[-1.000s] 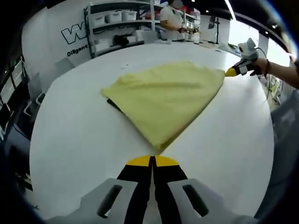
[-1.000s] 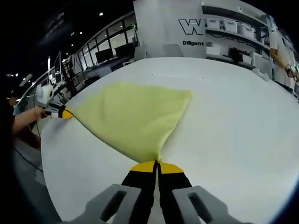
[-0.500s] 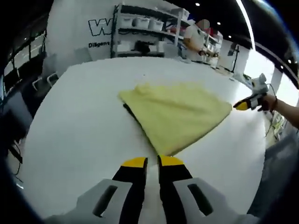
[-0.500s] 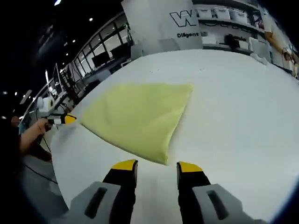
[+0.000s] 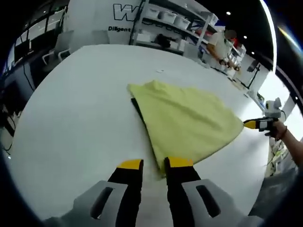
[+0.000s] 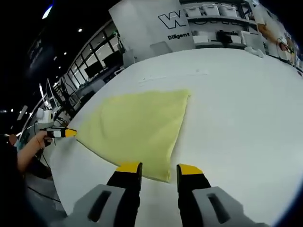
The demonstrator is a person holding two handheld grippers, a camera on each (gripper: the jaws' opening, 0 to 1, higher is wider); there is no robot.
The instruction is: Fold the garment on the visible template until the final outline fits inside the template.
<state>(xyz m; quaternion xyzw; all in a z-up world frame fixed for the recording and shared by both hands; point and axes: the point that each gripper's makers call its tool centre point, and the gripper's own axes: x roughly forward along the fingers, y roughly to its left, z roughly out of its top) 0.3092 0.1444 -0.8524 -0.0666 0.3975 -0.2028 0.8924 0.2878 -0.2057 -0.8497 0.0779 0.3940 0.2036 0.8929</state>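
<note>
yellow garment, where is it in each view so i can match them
Left gripper view: the yellow garment lies mid-frame on the white table, spreading right from above the left tongs.
Right gripper view: centre-left, above the right tongs.
Shared landmark: the wall's "W" logo.

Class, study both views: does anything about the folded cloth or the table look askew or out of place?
One thing: a dark template edge peeks out from under the yellow garment, so the fold overhangs it. Otherwise the garment lies flat on the white table.
</note>
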